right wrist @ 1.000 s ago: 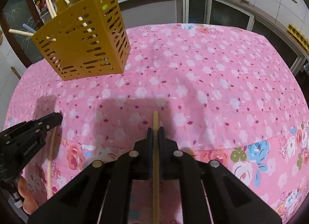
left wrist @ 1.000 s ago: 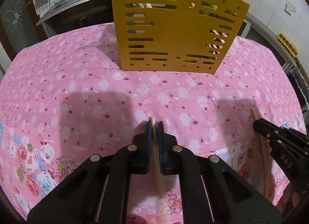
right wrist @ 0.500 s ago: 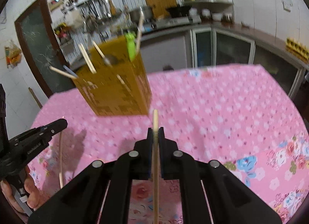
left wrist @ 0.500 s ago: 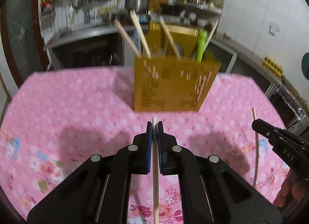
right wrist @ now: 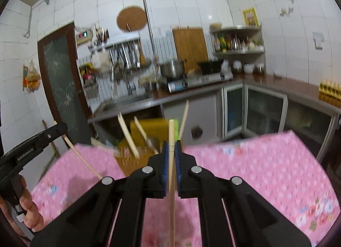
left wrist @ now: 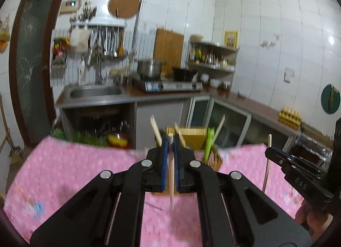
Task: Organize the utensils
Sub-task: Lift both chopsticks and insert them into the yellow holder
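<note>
My left gripper point(left wrist: 170, 140) is shut on a wooden chopstick point(left wrist: 171, 174) and holds it high above the pink table. My right gripper point(right wrist: 171, 147) is shut on another wooden chopstick point(right wrist: 171, 183), also lifted. The yellow slotted utensil holder point(left wrist: 192, 138) stands on the table just beyond both grippers, with several chopsticks and a green utensil point(left wrist: 208, 142) sticking out; it also shows in the right wrist view point(right wrist: 149, 132). The right gripper appears at the right of the left wrist view point(left wrist: 269, 151), and the left gripper at the left of the right wrist view point(right wrist: 61, 127).
The table carries a pink flowered cloth point(right wrist: 255, 168). Behind it run a kitchen counter with a sink point(left wrist: 96, 92), a stove with a pot point(left wrist: 149, 68), cabinets and a shelf of bottles point(right wrist: 236, 42). A dark door point(right wrist: 59, 72) is at the left.
Both grippers have risen and tilted up with their chopsticks, from low over the table to high in front of the holder. The view now takes in the kitchen wall.
</note>
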A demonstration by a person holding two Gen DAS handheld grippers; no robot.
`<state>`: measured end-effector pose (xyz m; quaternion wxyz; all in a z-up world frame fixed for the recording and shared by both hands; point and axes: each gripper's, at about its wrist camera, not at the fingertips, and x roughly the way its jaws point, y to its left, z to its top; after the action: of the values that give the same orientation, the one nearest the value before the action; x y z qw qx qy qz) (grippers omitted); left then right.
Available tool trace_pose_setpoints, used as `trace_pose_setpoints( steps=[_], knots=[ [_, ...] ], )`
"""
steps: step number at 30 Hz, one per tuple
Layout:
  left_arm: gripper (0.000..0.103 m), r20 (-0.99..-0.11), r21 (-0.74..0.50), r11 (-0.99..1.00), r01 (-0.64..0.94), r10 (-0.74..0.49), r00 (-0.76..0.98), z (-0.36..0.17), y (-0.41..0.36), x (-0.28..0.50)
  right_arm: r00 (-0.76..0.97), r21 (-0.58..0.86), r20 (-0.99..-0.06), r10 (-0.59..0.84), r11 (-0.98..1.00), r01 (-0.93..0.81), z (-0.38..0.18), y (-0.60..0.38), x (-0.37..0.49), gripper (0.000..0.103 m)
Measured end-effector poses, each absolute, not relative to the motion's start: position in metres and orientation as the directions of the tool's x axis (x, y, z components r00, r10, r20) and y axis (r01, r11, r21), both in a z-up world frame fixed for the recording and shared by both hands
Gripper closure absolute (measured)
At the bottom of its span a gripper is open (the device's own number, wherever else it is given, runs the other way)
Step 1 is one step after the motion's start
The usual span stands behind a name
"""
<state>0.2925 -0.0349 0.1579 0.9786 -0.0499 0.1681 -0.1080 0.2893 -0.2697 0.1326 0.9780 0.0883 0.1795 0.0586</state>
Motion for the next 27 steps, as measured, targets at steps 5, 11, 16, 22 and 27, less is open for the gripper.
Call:
trace_pose_setpoints(
  steps=[5, 11, 16, 22, 27],
  knots=[
    [0.099, -0.206, -0.118, 0.972, 0.202, -0.223, 0.953, 0.212, -0.037, 0.301, 0.971, 0.196, -0.199, 0.129, 0.976, -0.090, 0.180, -0.267, 0.309, 0.097],
    [0.099, -0.111, -0.083, 0.979, 0.185, -0.194, 0.975, 0.241, -0.050, 0.316, 0.988, 0.194, -0.101, 0.119, 0.976, -0.097, 0.210, -0.260, 0.346, 0.097],
    [0.099, -0.102, -0.082, 0.983, 0.166, -0.174, 0.979, 0.234, -0.056, 0.343, 0.992, 0.184, -0.059, 0.109, 0.978, -0.097, 0.208, -0.252, 0.369, 0.097],
    [0.099, -0.114, -0.077, 0.984, 0.161, -0.169, 0.979, 0.223, -0.063, 0.377, 0.994, 0.161, -0.038, 0.102, 0.982, -0.095, 0.199, -0.246, 0.394, 0.097],
    [0.099, -0.148, -0.096, 0.980, 0.173, -0.186, 0.972, 0.200, -0.064, 0.395, 0.994, 0.145, -0.050, 0.100, 0.985, -0.092, 0.176, -0.242, 0.411, 0.097]
  ],
)
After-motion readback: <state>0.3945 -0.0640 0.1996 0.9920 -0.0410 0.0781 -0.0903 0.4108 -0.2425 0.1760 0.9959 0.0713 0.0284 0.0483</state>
